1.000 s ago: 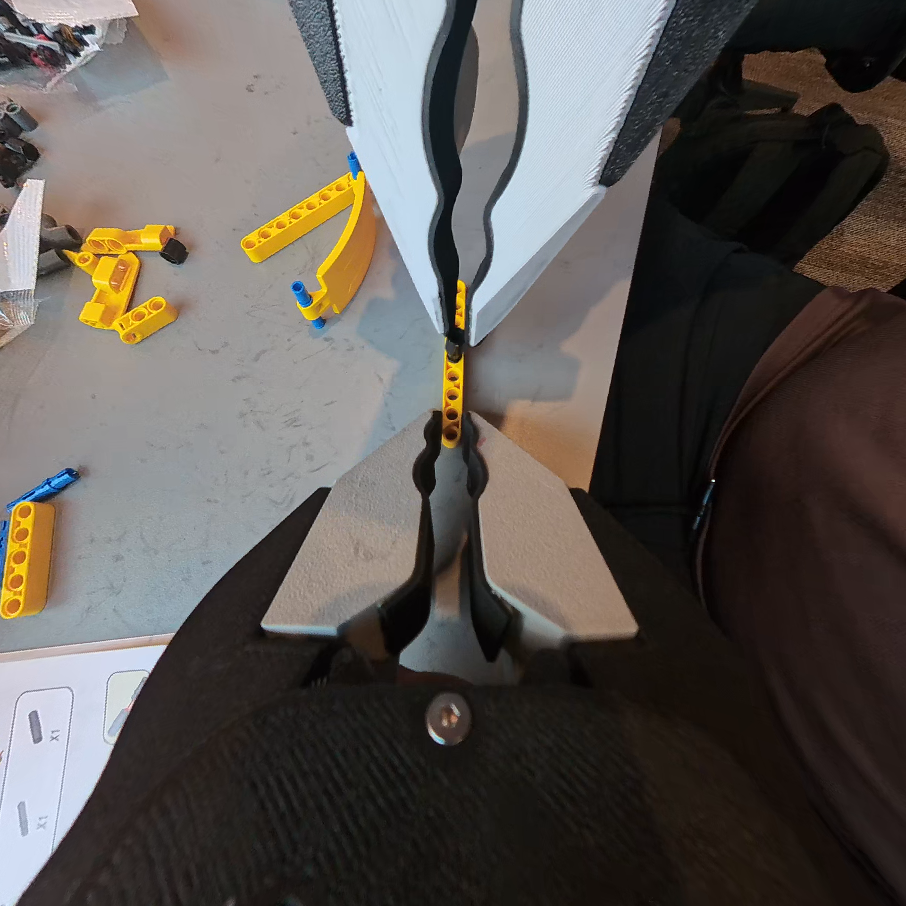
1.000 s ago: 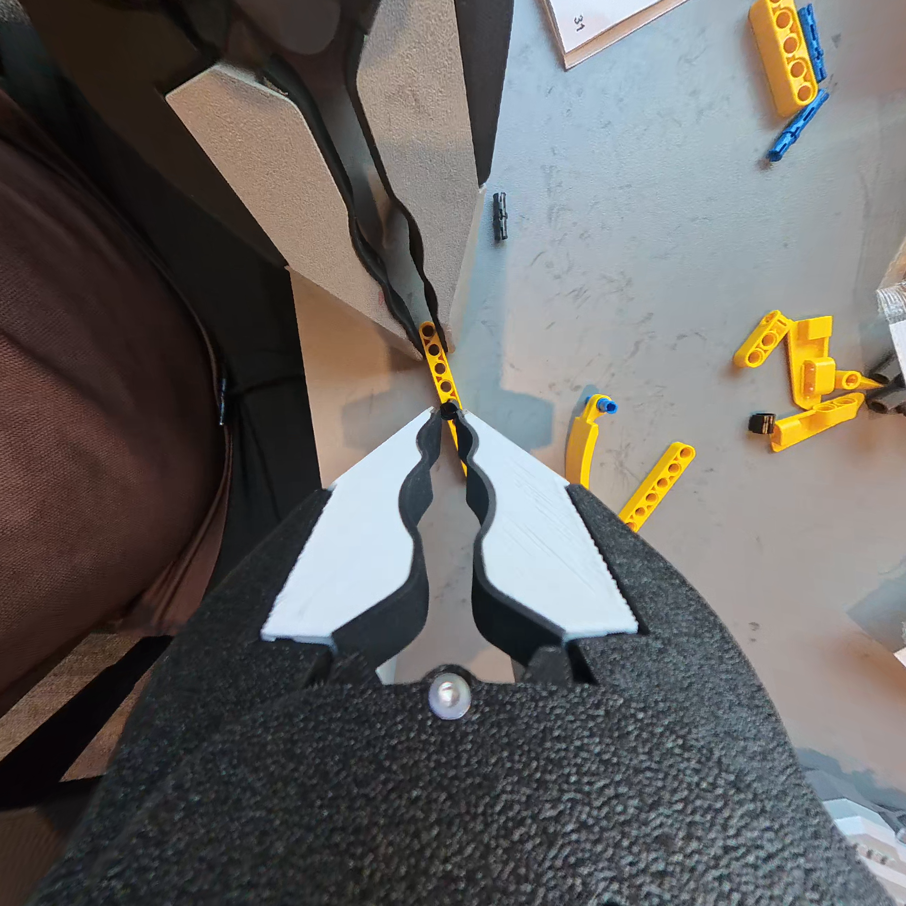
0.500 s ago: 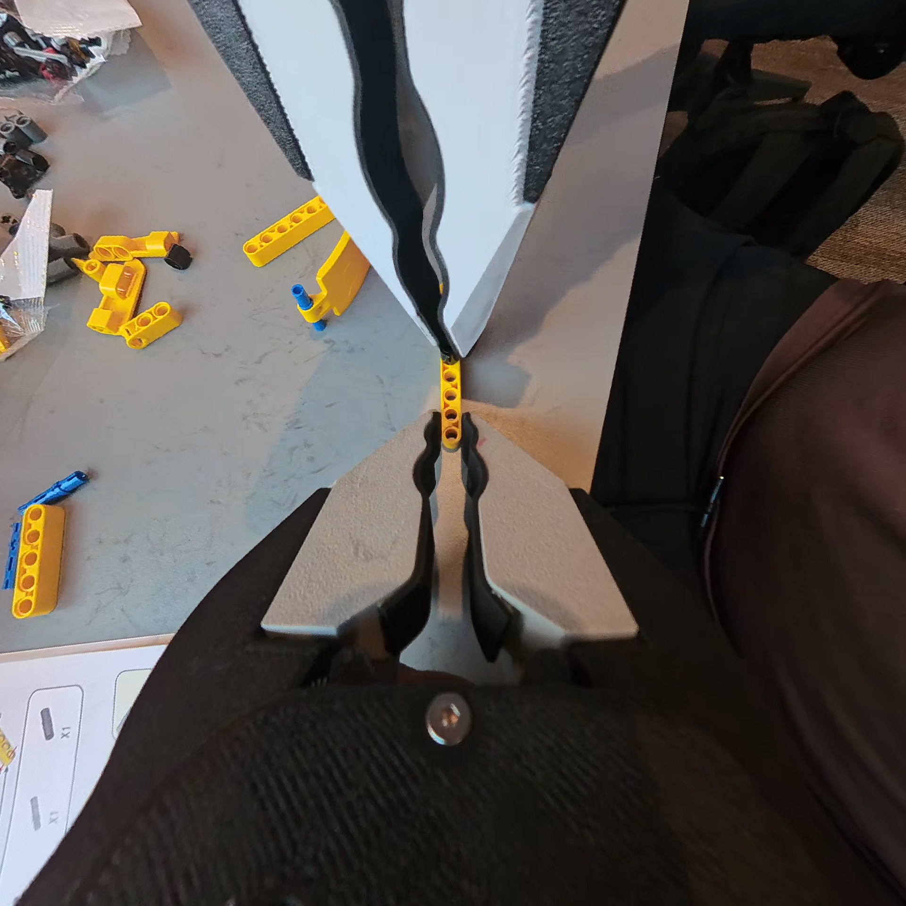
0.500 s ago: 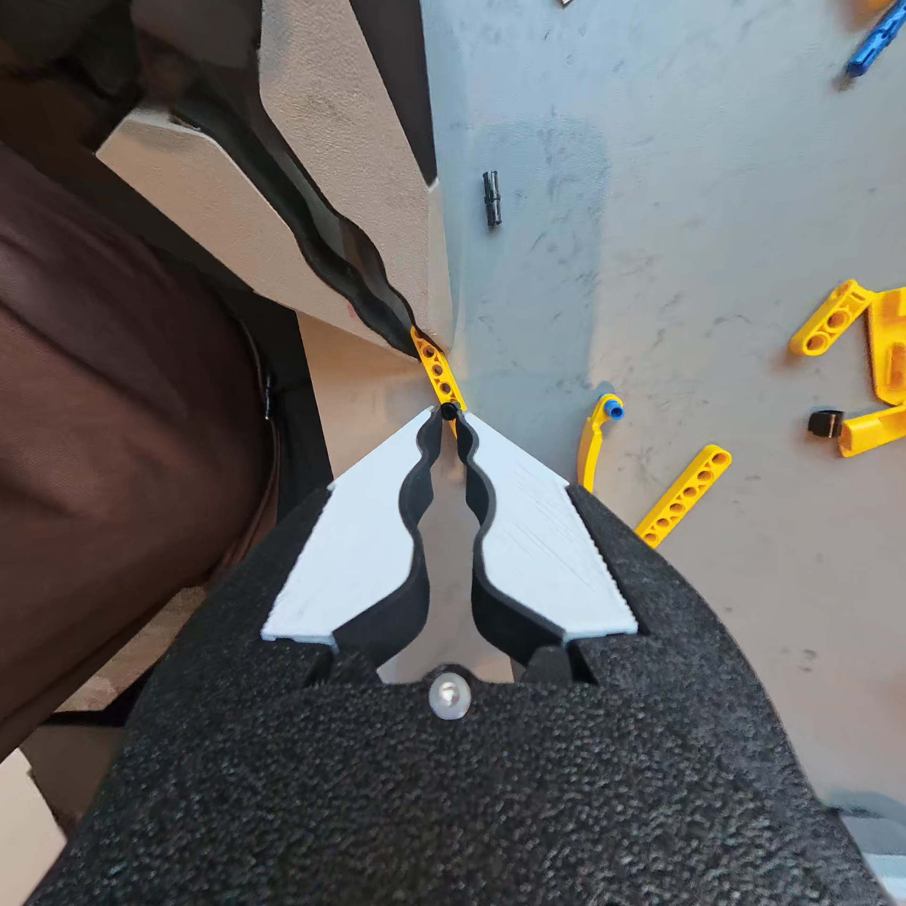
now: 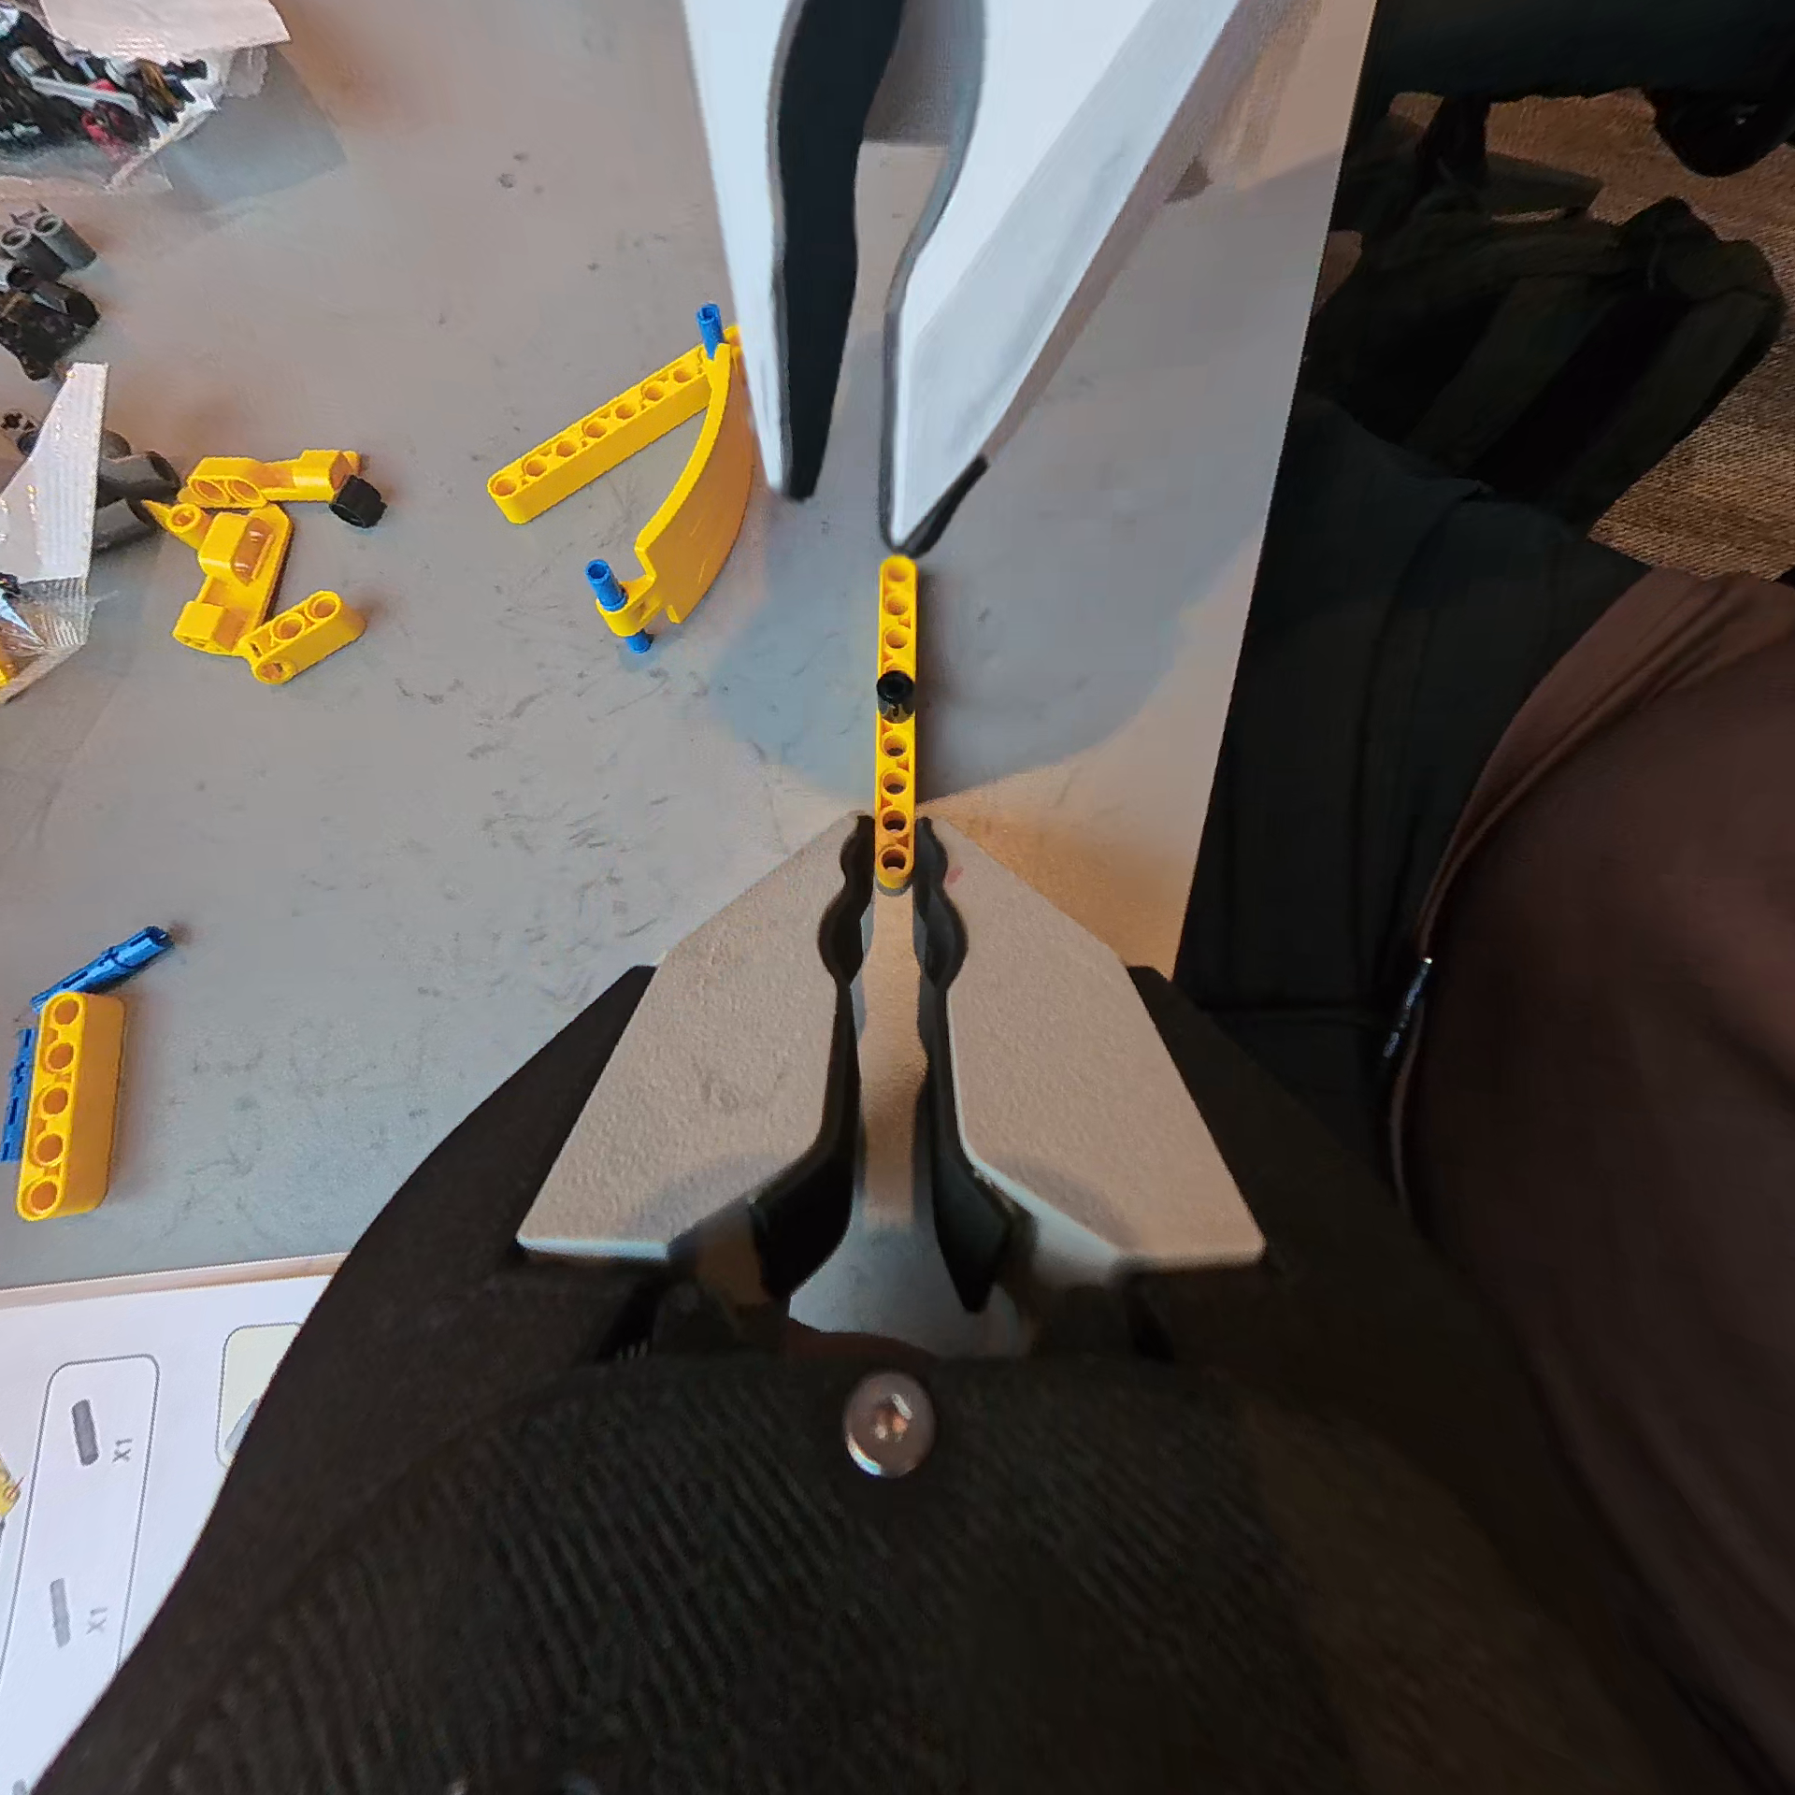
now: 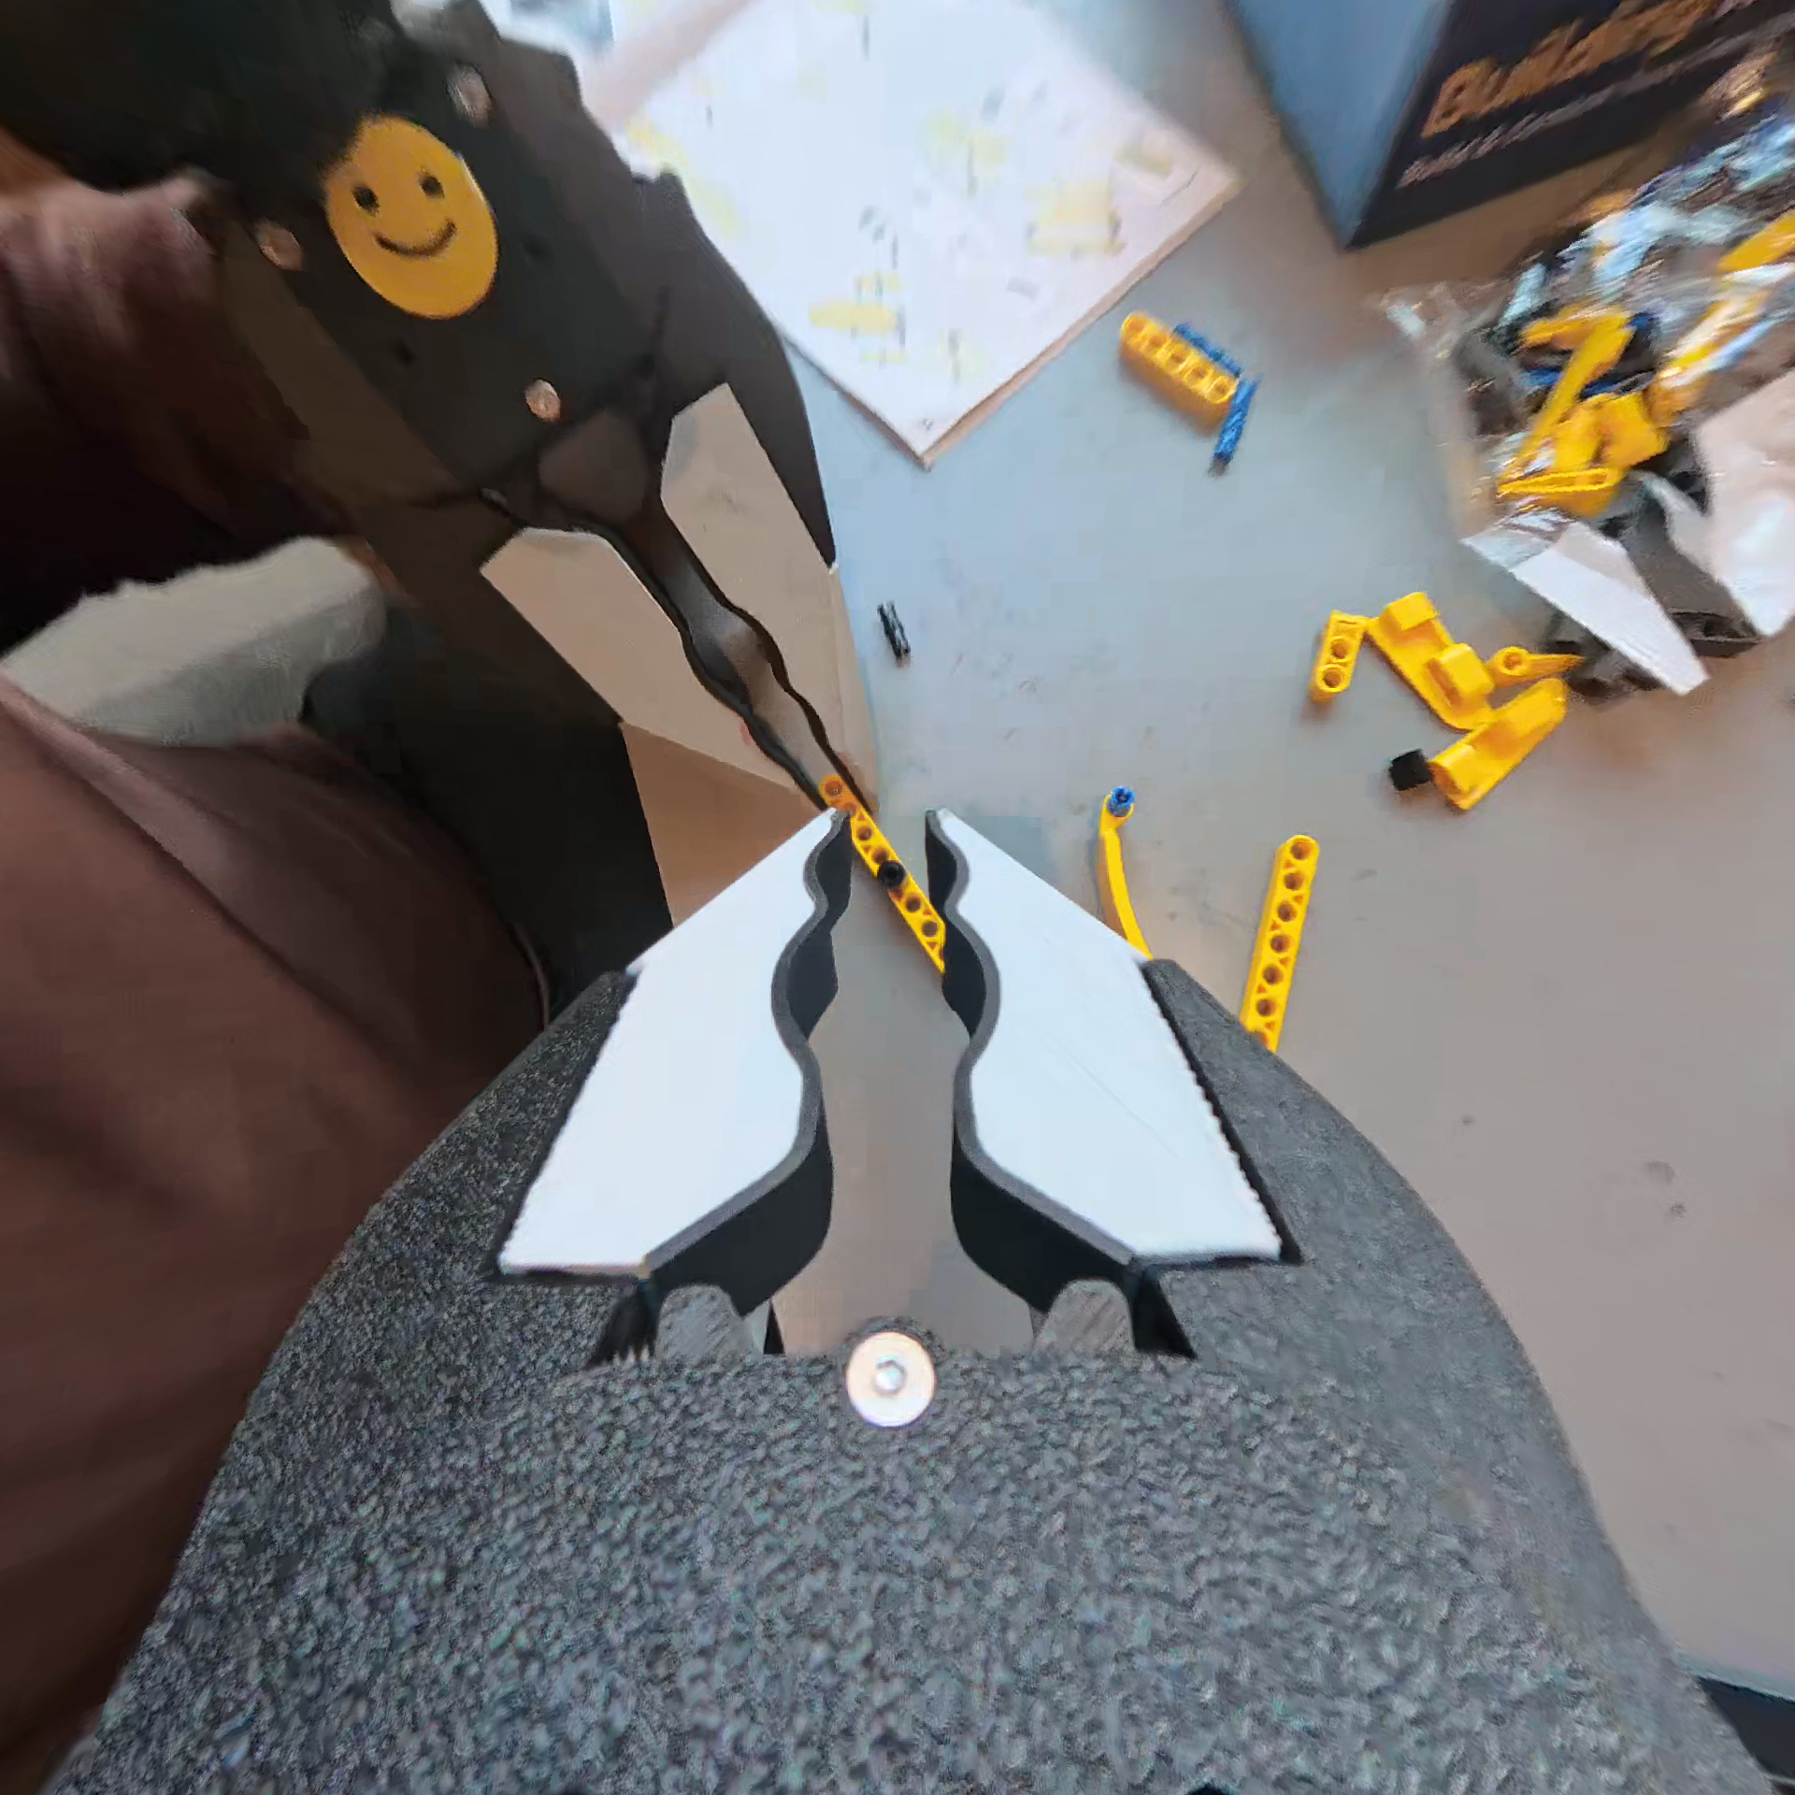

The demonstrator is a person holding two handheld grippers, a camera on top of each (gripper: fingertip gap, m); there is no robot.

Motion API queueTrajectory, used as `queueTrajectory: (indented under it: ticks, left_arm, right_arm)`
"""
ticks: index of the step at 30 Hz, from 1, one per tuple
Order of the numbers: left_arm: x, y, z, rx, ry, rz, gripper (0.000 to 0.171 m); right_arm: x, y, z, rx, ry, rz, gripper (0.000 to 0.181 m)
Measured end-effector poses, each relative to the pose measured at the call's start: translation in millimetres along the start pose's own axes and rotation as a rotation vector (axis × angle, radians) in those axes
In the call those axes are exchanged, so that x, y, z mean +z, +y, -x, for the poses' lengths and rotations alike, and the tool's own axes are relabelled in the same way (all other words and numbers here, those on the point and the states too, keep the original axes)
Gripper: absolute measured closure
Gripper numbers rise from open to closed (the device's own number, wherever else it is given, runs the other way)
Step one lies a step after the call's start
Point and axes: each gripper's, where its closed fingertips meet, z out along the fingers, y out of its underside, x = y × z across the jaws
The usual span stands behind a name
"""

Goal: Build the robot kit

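My left gripper has grey fingers and is shut on the near end of a long thin yellow beam with holes, held just above the grey table. A short black pin sits in a middle hole of the beam. My right gripper has white fingers and is open and empty, with its jaws on either side of the beam and the pin, not touching them. In the left wrist view the right gripper hovers at the beam's far end. The left gripper also shows in the right wrist view.
A curved yellow panel with blue pins, another long yellow beam, a cluster of yellow parts, a thick yellow beam and a loose black pin lie on the table. An instruction booklet, parts bags and a box lie around. About 6 centimeters separates my left fingertips from my right.
My right gripper, shut on the black pin at the beam before, has opened and drawn back. The pin now stays in the beam. The left gripper keeps hold of the beam.
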Motion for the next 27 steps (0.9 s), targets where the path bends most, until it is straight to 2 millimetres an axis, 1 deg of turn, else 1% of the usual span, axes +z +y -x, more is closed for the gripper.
queueTrajectory:
  ticks: [2,5,8,11,13,14,16,18,20,22,23,25,27]
  left_arm:
    - [0,0,0,-0.001,0.001,0.0,0.167]
    - [-1,0,1,0.008,-0.018,0.001,0.167]
    - [-3,1,8,-0.011,-0.074,0.0,0.153]
    - [-9,5,12,-0.024,-0.144,0.0,0.138]
    - [-16,9,14,-0.035,-0.203,-0.009,0.131]
    - [-21,10,17,-0.045,-0.242,-0.026,0.126]
    - [-30,12,20,-0.08,-0.291,-0.076,0.124]
    - [-40,8,21,-0.099,-0.317,-0.172,0.126]
    - [-50,0,18,-0.083,-0.322,-0.259,0.135]
    - [-49,2,16,-0.072,-0.314,-0.259,0.136]
    - [-46,3,15,-0.066,-0.298,-0.245,0.135]
    - [-41,6,11,-0.079,-0.246,-0.208,0.133]
    - [-39,7,7,-0.094,-0.193,-0.202,0.133]
  right_arm:
    - [-6,0,1,0.027,0.029,-0.115,0.167]
    - [-8,3,6,0.048,0.075,-0.266,0.166]
    - [-11,9,10,0.034,0.143,-0.36,0.163]
    - [-23,13,13,0.037,0.218,-0.467,0.162]
    - [-31,17,17,0.088,0.214,-0.542,0.16]
    - [-32,19,19,0.112,0.191,-0.558,0.158]
    - [-28,25,24,0.131,0.143,-0.543,0.153]
    - [-29,27,18,0.101,0.184,-0.561,0.153]
    - [-34,24,10,0.053,0.246,-0.567,0.152]
    - [-45,21,0,0.002,0.324,-0.573,0.152]
    - [-48,23,-7,-0.005,0.359,-0.557,0.15]
    - [-52,32,-20,0.027,0.392,-0.527,0.15]
    - [-57,35,-26,0.091,0.361,-0.544,0.149]
